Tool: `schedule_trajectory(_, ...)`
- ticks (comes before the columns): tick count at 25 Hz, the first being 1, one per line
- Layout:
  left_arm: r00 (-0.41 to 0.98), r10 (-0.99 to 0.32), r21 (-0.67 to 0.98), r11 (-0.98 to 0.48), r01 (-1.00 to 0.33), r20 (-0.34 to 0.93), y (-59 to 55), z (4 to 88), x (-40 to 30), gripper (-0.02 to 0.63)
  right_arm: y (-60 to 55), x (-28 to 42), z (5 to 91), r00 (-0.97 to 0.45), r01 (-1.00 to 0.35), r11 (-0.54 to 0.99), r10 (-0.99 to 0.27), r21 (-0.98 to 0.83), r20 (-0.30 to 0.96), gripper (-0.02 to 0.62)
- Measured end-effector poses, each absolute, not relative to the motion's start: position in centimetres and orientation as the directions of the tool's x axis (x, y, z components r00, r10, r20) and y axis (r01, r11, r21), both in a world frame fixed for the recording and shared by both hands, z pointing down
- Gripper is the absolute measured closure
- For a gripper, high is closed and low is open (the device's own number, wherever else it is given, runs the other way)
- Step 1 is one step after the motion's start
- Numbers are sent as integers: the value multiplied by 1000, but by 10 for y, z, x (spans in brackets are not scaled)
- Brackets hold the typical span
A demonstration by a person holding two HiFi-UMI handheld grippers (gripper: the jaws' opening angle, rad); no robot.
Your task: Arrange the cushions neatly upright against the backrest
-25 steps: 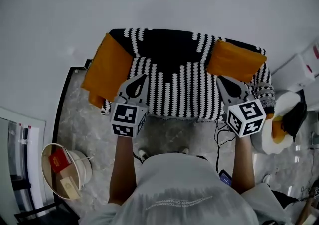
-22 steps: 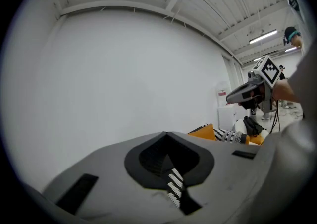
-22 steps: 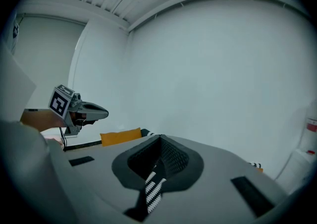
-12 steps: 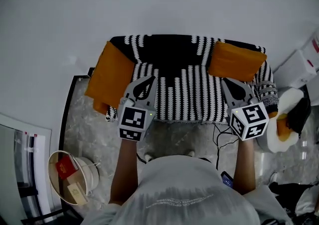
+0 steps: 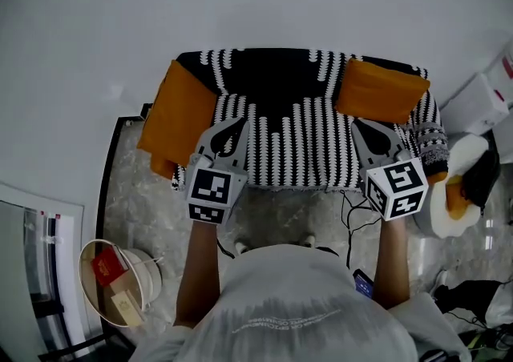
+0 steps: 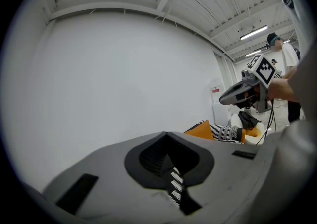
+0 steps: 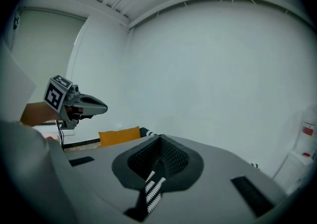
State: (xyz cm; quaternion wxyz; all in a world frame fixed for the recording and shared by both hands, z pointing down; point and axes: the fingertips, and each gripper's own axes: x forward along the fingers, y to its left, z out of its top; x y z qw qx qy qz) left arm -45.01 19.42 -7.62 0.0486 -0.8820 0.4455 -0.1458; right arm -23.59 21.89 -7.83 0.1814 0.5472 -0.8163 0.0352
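Observation:
A small sofa with a black-and-white striped cover (image 5: 296, 140) stands against the white wall. One orange cushion (image 5: 178, 116) leans over the sofa's left end, hanging past its edge. A second orange cushion (image 5: 381, 90) lies at the back right corner. My left gripper (image 5: 237, 123) hovers over the seat's front left, just right of the left cushion, shut and empty. My right gripper (image 5: 358, 125) hovers over the front right, just below the right cushion, also shut and empty. The left gripper view shows the right cushion (image 6: 202, 130); the right gripper view shows the left cushion (image 7: 119, 135).
A white bucket (image 5: 138, 271) with a red item stands on the marble floor at the lower left. A white round stool (image 5: 442, 216) carrying orange and black things sits right of the sofa. Cables (image 5: 353, 216) trail under the sofa's front. White boxes (image 5: 481, 108) stand at far right.
The left gripper has drifted slightly right over the seat front. The right gripper has hardly moved. Both stay shut, and the cushions lie where they did.

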Motion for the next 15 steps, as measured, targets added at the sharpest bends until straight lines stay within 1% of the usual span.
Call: schedule_trajectory(15, 559, -796, -219, -603, -767, 233, 205, -71, -451, 594, 228, -247, -76, -374, -886, 441, -862, 143, 344, 594)
